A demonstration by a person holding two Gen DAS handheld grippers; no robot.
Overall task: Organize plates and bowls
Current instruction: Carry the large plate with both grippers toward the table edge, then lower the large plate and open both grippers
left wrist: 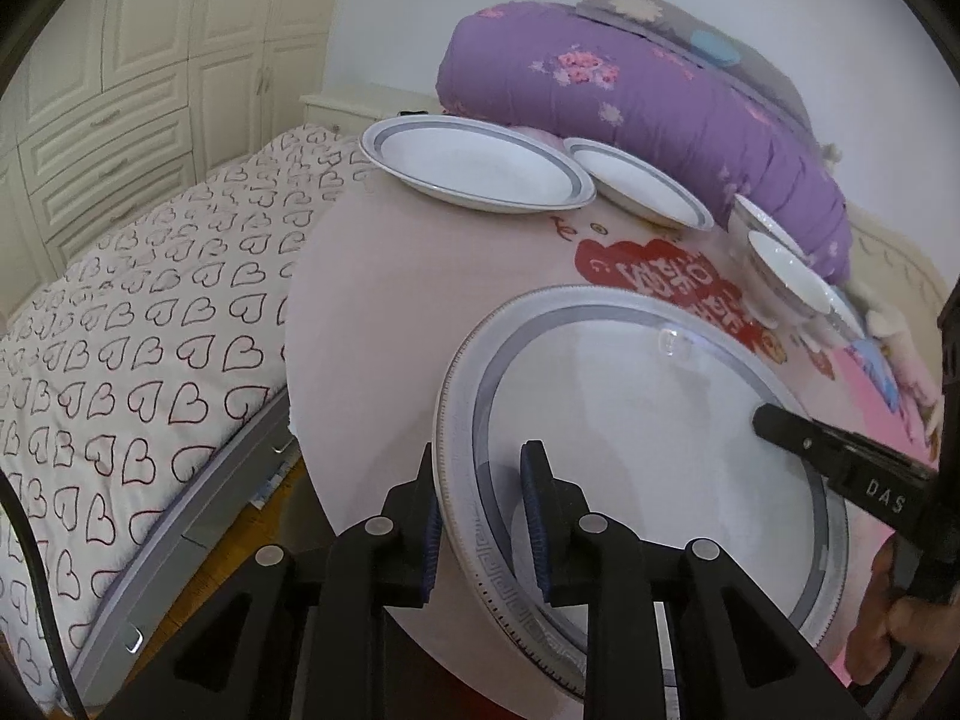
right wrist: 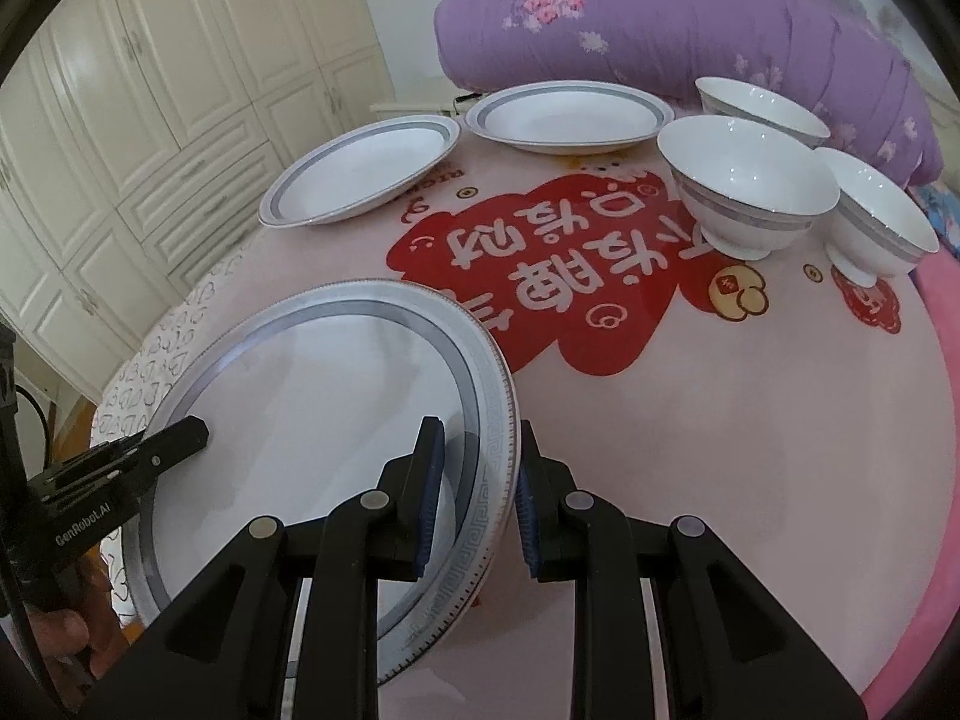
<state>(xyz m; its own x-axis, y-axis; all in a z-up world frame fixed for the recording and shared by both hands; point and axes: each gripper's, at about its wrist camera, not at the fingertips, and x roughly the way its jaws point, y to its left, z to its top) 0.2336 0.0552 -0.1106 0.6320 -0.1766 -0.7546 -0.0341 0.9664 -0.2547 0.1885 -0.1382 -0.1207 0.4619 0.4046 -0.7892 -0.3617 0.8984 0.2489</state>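
On the near edge of the round tabletop (right wrist: 720, 420), with its pink cover and red cartoon print, lies the large plate (left wrist: 648, 432) with the grey key-pattern rim, and I have both tools at it. My left tool (left wrist: 480, 516) straddles the plate's left rim, one blue pad outside the edge and the other over the plate's inner face; the fingers look close on the rim, but I cannot tell whether they are truly clamped. My right tool (right wrist: 480, 498) straddles the opposite rim in the same way, with a sliver of space showing at the outer pad, so again I cannot tell if it grips.

Farther back on the tabletop sit two smaller grey-banded plates (right wrist: 360, 171) side by side, apart from the large one. To their right stand three white bowls (right wrist: 750, 192) close together, upright on their feet. Behind them a purple flowered quilt (right wrist: 690, 18) lies bunched up. To the left, a bed (left wrist: 120, 330) with heart-print sheets and white wardrobes (right wrist: 150, 90).
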